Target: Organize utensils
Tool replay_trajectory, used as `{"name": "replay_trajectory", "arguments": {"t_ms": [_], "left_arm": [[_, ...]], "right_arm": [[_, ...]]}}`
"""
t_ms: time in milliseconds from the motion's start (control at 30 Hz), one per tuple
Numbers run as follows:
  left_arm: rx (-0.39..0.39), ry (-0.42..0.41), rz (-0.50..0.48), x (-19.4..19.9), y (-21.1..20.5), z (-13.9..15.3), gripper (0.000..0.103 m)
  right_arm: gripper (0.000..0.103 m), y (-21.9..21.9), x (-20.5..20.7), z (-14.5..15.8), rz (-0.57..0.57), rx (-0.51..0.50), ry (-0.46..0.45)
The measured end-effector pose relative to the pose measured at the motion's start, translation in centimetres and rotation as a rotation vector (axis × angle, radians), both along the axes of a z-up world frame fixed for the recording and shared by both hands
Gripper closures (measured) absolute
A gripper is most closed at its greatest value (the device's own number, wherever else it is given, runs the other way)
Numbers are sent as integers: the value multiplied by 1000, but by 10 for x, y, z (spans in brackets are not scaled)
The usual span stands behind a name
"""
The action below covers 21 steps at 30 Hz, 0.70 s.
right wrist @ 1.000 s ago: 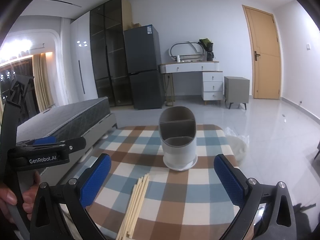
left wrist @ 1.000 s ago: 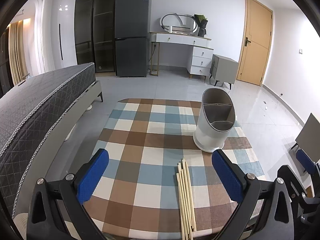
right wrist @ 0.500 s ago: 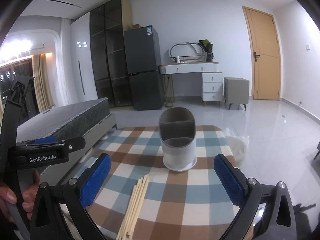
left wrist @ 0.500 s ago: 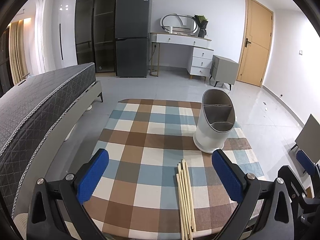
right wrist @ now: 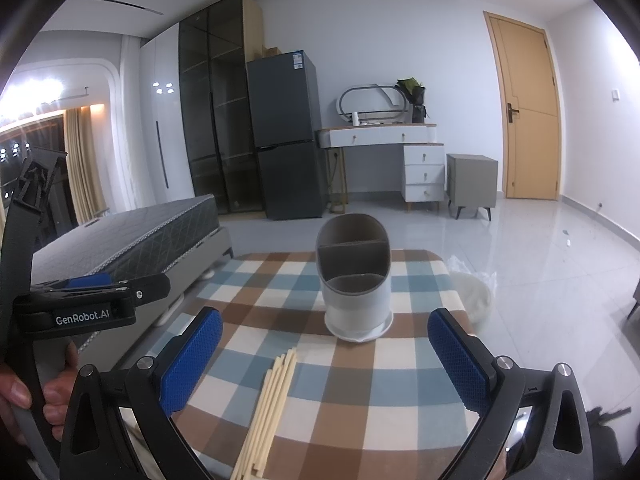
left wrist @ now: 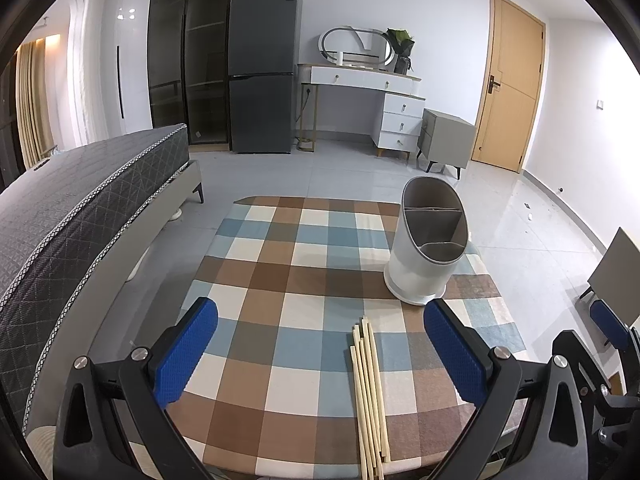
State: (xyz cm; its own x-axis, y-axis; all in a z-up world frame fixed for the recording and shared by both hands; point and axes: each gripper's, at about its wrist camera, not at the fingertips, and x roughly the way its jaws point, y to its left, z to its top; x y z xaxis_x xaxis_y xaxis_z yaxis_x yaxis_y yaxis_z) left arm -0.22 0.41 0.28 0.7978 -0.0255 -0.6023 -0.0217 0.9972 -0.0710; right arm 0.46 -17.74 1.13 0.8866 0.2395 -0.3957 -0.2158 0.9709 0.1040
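Both grippers, left gripper (left wrist: 320,354) and right gripper (right wrist: 324,354), gape wide, seemingly empty.

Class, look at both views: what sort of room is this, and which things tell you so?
Probably a bedroom or studio flat: a bed beside the checked table, a dressing table with a mirror, and a fridge against the far wall.

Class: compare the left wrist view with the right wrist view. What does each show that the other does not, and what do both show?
Left wrist only: the left gripper head-on, open, and a grey panel at far right.
Right wrist only: the hand holding the left gripper, the right gripper head-on, open, and a white bag on the floor.
Both: the chopsticks lying on the checked cloth, and the empty holder.
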Motion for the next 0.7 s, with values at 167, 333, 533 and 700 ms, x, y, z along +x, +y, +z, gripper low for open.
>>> {"name": "replay_trajectory", "arguments": {"t_ms": [167, 333, 533, 700], "left_arm": [[-3, 3, -2, 1, 0, 0, 3], [-4, 9, -2, 1, 0, -1, 3], [-22, 39, -5, 7, 3, -5, 3], [-46, 108, -10, 16, 8, -19, 3]], "right_arm": [[0, 0, 0, 0, -1, 0, 1], [0, 0, -1, -1, -2, -1, 2], [0, 1, 2, -4, -11, -12, 17], [0, 1, 7, -7, -13, -11, 38]]}}
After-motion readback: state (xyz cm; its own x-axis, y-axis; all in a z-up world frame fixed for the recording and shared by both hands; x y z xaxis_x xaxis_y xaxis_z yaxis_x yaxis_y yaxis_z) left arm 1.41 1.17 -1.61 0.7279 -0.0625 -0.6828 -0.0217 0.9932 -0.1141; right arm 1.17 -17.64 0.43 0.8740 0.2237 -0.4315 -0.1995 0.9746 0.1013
